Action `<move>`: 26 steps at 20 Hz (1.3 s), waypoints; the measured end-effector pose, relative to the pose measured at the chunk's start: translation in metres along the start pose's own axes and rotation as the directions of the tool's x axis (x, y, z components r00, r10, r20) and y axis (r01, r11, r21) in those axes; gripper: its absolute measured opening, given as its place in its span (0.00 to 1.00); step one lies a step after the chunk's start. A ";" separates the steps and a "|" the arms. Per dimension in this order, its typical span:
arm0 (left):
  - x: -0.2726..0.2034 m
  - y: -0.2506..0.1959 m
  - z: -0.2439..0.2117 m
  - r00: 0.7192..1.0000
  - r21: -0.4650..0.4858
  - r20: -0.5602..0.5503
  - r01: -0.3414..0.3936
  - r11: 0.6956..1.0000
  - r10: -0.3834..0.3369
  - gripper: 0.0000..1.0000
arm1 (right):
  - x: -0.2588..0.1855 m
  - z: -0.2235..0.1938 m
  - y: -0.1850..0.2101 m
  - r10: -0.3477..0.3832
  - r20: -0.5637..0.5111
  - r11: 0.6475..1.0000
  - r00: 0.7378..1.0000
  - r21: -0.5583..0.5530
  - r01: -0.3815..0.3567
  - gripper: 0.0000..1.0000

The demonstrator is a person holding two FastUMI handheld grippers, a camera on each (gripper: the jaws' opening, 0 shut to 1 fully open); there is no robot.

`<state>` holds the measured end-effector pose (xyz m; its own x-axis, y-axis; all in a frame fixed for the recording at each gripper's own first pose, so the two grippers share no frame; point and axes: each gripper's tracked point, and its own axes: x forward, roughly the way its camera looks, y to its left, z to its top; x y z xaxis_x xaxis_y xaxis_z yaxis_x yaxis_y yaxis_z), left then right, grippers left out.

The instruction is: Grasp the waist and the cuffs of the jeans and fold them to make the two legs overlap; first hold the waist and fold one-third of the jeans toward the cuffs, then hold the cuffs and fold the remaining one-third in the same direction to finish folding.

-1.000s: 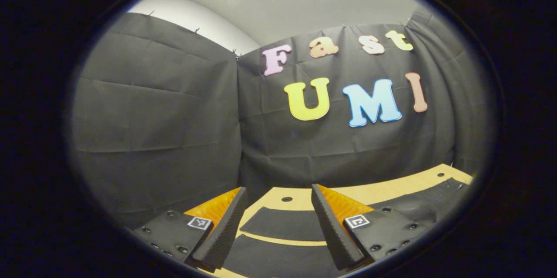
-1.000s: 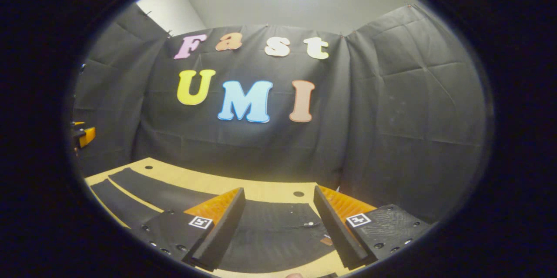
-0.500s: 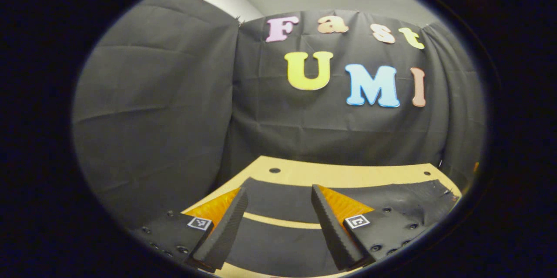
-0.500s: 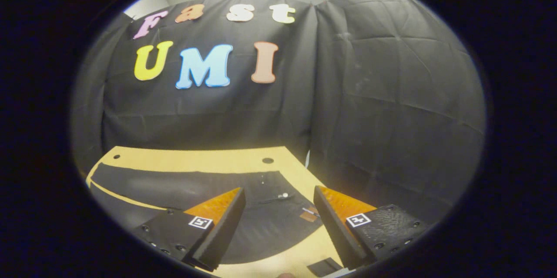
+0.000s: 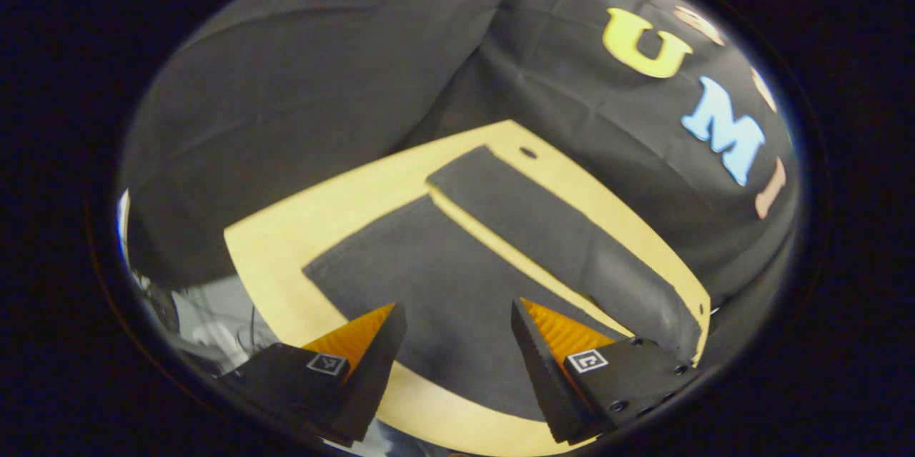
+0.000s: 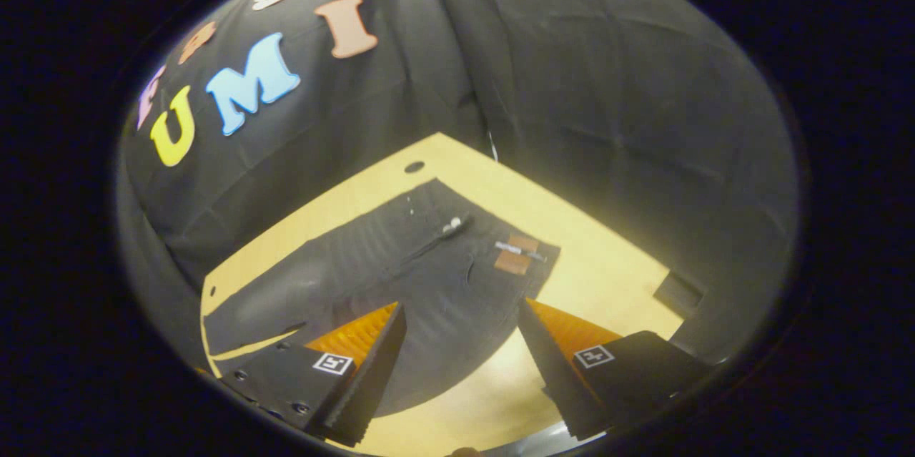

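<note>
Dark jeans are lying flat on the desk, legs side by side and not yet overlapping. The left hand-held gripper is hovering wide open above the cuff end; the right hand-held gripper, equally wide and empty, is hovering above the waist. No fold appears started; the leg overlap and both thirds are remaining.

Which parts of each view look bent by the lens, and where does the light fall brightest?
Left gripper view: the table edge curves strongly, and the jeans legs bow. Right gripper view: the table is brightest near the waist of the jeans; the booth wall stays dim.
</note>
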<state>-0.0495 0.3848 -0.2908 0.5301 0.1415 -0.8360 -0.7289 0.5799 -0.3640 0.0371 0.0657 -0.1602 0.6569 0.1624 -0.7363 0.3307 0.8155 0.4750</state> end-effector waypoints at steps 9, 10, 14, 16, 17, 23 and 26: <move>0.027 0.061 -0.028 0.983 -0.417 -0.179 -0.124 0.900 0.052 1.00 | 0.042 -0.041 -0.030 0.010 -0.231 0.961 0.973 0.269 0.055 0.95; 0.029 0.064 -0.028 0.981 -0.444 -0.187 -0.133 0.886 0.053 1.00 | 0.044 -0.041 -0.032 0.009 -0.238 0.958 0.971 0.280 0.059 0.96; 0.037 0.062 -0.014 0.984 -0.485 -0.178 -0.114 0.867 0.029 0.97 | 0.061 -0.045 -0.036 0.007 -0.279 0.949 0.960 0.303 0.082 0.96; 0.043 0.060 -0.009 0.984 -0.500 -0.180 -0.104 0.860 0.014 0.98 | 0.069 -0.045 -0.035 0.013 -0.291 0.938 0.957 0.334 0.089 0.96; 0.045 0.058 -0.006 0.984 -0.510 -0.178 -0.097 0.855 0.005 0.98 | 0.071 -0.040 -0.034 0.023 -0.284 0.933 0.959 0.351 0.081 0.95; 0.057 0.051 -0.001 0.983 -0.552 -0.176 -0.055 0.832 -0.052 0.82 | 0.089 -0.019 -0.034 0.049 -0.276 0.891 0.960 0.446 0.082 0.95; 0.062 0.047 -0.002 0.981 -0.573 -0.176 -0.038 0.819 -0.078 0.74 | 0.093 -0.018 -0.036 0.047 -0.306 0.887 0.951 0.451 0.102 0.93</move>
<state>-0.0514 0.4195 -0.3608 0.5007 -0.0481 -0.8643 -0.8650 0.0098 -0.5017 0.0744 0.0614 -0.2547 0.4327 0.3624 -0.8255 0.6657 0.4891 0.5636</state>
